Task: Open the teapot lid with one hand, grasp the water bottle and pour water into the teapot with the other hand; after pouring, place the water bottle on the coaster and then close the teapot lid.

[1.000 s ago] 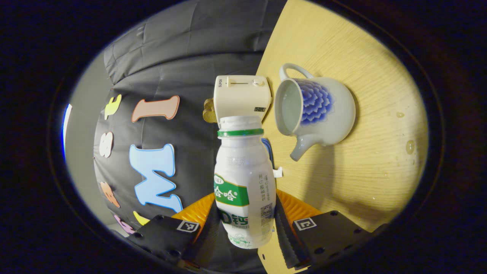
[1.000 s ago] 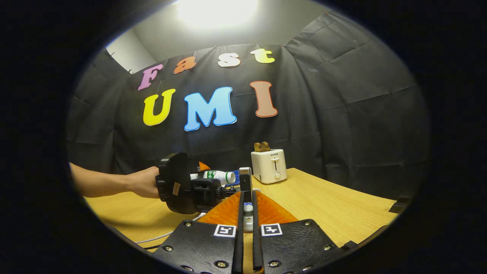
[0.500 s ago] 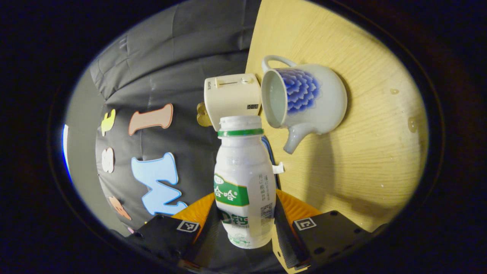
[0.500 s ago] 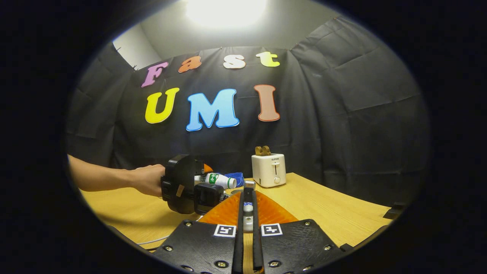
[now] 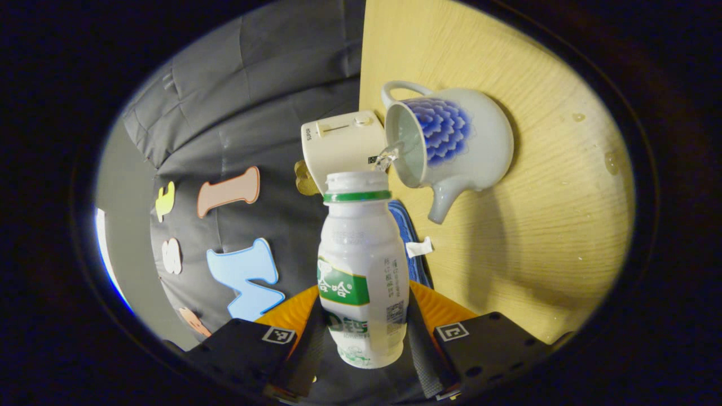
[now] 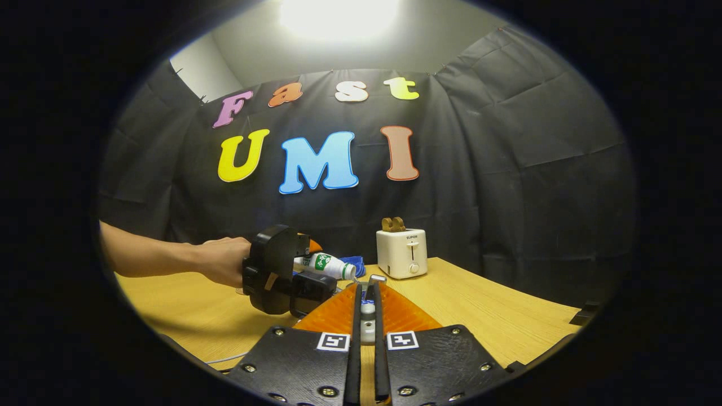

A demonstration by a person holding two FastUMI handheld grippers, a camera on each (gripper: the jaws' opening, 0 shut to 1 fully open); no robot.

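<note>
The left tool [image 5: 361,332] clamps the bottle [image 5: 361,270] by its lower body and has it tipped on its side, a thin stream [image 5: 389,155] leaving the mouth into the open pot [image 5: 451,141] on the bench [image 5: 541,225]. The right tool [image 6: 366,327] has its fingers pinched nearly together on a small pale piece, which I judge to be the lid [image 6: 367,316], held up clear of the pot. The stream enters close to the pot's near rim, so a slight drift or a steeper tilt could splash the bench, where drops [image 5: 609,163] already lie. The toaster [image 5: 338,141] stands just behind the pot, and the blue coaster [image 5: 405,225] is near the bottle; the bench beyond the pot lies open.
</note>
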